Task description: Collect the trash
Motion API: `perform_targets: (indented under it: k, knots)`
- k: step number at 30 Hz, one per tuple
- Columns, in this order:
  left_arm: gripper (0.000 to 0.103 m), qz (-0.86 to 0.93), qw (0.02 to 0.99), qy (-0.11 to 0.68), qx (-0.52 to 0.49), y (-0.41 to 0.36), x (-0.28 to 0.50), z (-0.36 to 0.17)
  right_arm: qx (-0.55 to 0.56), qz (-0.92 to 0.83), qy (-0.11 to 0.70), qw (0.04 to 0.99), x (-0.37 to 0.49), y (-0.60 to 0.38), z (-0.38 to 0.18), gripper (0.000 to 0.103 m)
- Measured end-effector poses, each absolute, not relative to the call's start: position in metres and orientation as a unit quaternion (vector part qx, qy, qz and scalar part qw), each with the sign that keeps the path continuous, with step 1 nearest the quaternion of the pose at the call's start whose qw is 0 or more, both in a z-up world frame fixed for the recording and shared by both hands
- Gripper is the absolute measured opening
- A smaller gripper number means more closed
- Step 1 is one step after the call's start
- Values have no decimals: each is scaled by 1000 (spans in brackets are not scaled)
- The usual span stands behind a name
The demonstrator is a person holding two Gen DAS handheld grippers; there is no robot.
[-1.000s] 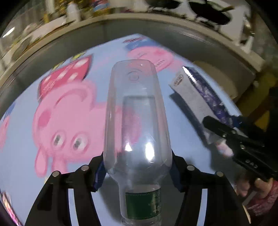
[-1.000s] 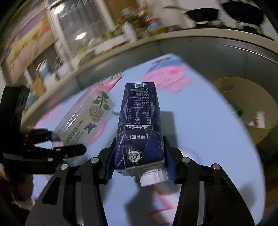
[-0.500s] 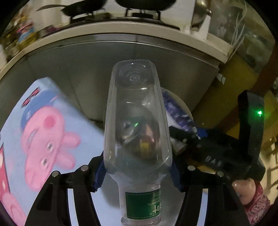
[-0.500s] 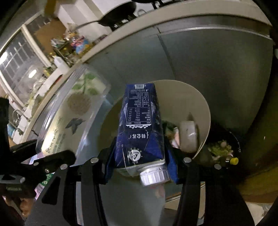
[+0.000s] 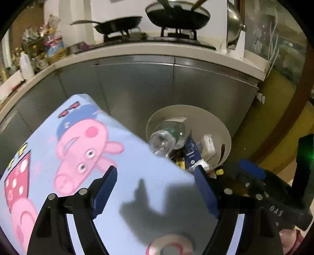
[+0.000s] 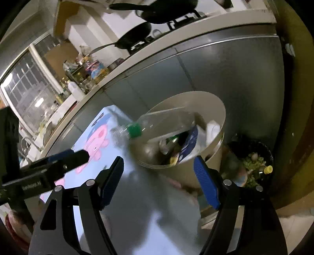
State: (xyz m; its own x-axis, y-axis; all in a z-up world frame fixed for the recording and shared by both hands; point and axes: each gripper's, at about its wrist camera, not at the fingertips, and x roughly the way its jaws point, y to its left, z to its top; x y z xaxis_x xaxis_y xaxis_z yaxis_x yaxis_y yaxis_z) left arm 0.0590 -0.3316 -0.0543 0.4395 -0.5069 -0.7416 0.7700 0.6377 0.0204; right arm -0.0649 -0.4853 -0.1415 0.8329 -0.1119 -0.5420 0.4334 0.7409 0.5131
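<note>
Left wrist view: the left gripper is spread wide and empty over the blue cartoon-pig worktop. Beyond its far right edge, the clear bottle and dark blue carton lie inside the beige bin. The right gripper is likewise released, holding nothing. Farther off, grey cabinets carry a stove with black pans.

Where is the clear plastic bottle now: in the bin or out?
In. The clear plastic bottle lies tipped in the beige bin, base up, beside the blue carton.
</note>
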Motion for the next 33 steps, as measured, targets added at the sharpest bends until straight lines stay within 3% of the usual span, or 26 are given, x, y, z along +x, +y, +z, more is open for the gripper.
perform_targets:
  k: [9, 22, 33]
  knots:
    - [82, -345, 864, 333, 152, -275, 35, -32, 322, -147, 222, 909, -84, -442, -108, 73]
    - [87, -297, 888, 334, 107, -216, 30, -16, 313, -148, 188, 919, -95, -392, -58, 96]
    - [89, -285, 898, 323, 92, -192, 26, -8, 314, -152, 181, 919, -97, -371, -48, 97]
